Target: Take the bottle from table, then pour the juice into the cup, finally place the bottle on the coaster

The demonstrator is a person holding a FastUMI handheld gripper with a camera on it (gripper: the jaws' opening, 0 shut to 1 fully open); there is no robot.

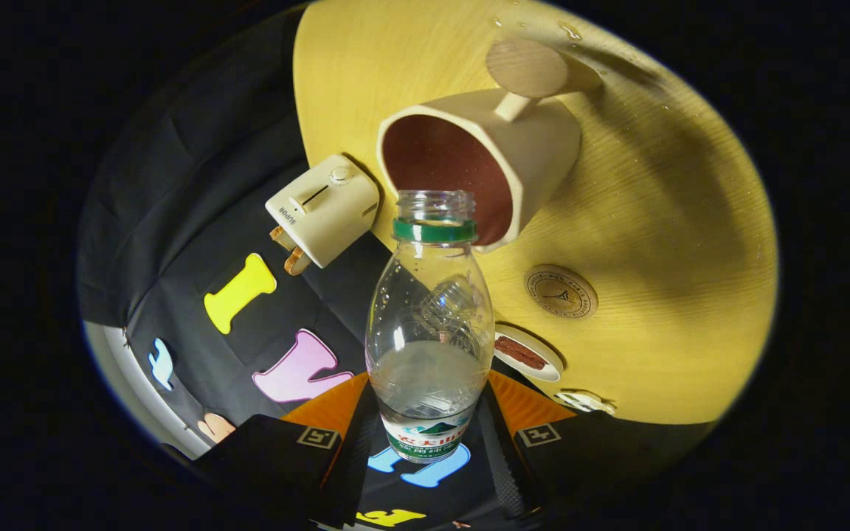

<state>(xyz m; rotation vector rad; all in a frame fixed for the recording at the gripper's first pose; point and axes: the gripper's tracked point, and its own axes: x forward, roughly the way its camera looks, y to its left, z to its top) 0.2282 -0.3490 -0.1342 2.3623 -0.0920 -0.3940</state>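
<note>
The gripper [429,442] holds the bottle [429,324] by its lower body, one finger [355,450] pressing on each side at the label; the bottle is clear plastic, uncapped, with a green ring under its open mouth, and a little pale liquid sits inside just above the label. Just beyond the fingers, near the table's [661,243] edge, lies a small white dish [528,355] with something reddish-brown in it; a round wooden coaster [561,292] with a printed emblem rests on the tabletop a little further in, apart from the dish. The bottle's mouth points at the cream cup [484,162], whose inside is dark red; the mouth is just at the cup's rim. A cream appliance [324,210] sits at the table's edge beside the cup; a second round wooden coaster [527,68] lies past the cup's handle; water drops dot the far surface.
</note>
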